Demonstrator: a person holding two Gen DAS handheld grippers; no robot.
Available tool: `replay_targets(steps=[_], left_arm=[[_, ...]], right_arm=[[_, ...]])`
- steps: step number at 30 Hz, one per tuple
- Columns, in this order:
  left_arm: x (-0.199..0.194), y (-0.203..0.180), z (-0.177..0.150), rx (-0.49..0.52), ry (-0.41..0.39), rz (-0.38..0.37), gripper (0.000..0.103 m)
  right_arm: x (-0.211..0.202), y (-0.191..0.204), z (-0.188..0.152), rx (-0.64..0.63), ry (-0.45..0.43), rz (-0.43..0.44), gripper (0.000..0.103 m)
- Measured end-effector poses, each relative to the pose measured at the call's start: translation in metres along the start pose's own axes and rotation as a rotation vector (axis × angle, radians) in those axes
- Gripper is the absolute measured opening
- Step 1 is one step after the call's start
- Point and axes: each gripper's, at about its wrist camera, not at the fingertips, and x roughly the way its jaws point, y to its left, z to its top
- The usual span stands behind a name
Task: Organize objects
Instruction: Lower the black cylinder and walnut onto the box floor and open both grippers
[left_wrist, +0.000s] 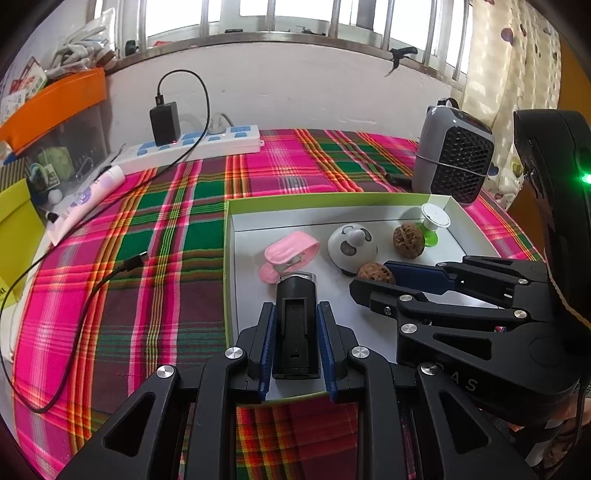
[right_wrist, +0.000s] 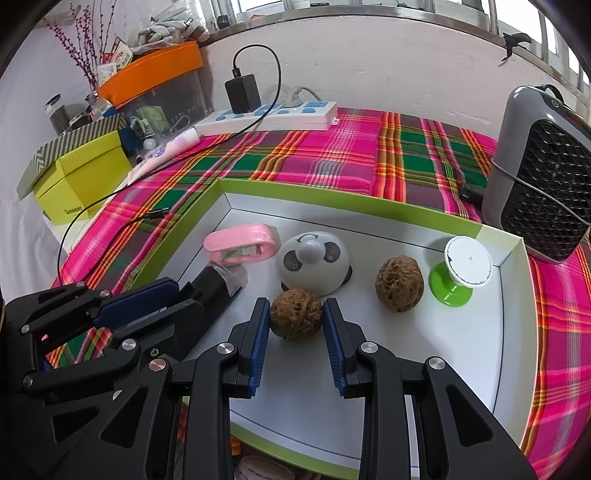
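Observation:
A shallow white tray with a green rim (left_wrist: 231, 236) (right_wrist: 509, 295) lies on the plaid cloth. My left gripper (left_wrist: 295, 314) is shut on a black stamp-like block with a clear cap (left_wrist: 295, 332) (right_wrist: 218, 284), held over the tray's left part. My right gripper (right_wrist: 297, 314) (left_wrist: 373, 280) is shut on a brown walnut (right_wrist: 295, 314) (left_wrist: 375, 272), low over the tray floor. In the tray lie a pink clip (left_wrist: 290, 253) (right_wrist: 242, 243), a panda-faced dome (left_wrist: 352, 245) (right_wrist: 314, 264), a second walnut (left_wrist: 404, 236) (right_wrist: 399, 284) and a white disc on a green foot (left_wrist: 434, 223) (right_wrist: 461, 271).
A grey heater (left_wrist: 454, 155) (right_wrist: 543, 177) stands right behind the tray. A white power strip with a black charger (left_wrist: 192, 142) (right_wrist: 273, 110) lies at the back; its cable (left_wrist: 110, 273) trails across the cloth. Yellow-green box (right_wrist: 81, 177) and orange-lidded bin (right_wrist: 155, 74) at left.

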Motion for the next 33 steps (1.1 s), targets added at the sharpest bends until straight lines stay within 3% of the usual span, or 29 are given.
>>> replay_targets(steps=[17,21,33], left_arm=[[-0.006,0.003,-0.001,-0.005,-0.018,0.01,0.026],[-0.01,0.003,-0.001,-0.01,-0.026,0.018,0.028],[-0.018,0.003,-0.006,-0.02,-0.04,0.03,0.03]], right_arm=[[-0.004,-0.001,-0.002,0.017,-0.016,0.007,0.031],[-0.005,-0.001,-0.002,0.022,-0.018,0.009,0.041],[-0.018,-0.004,-0.006,0.051,-0.046,0.01,0.041]])
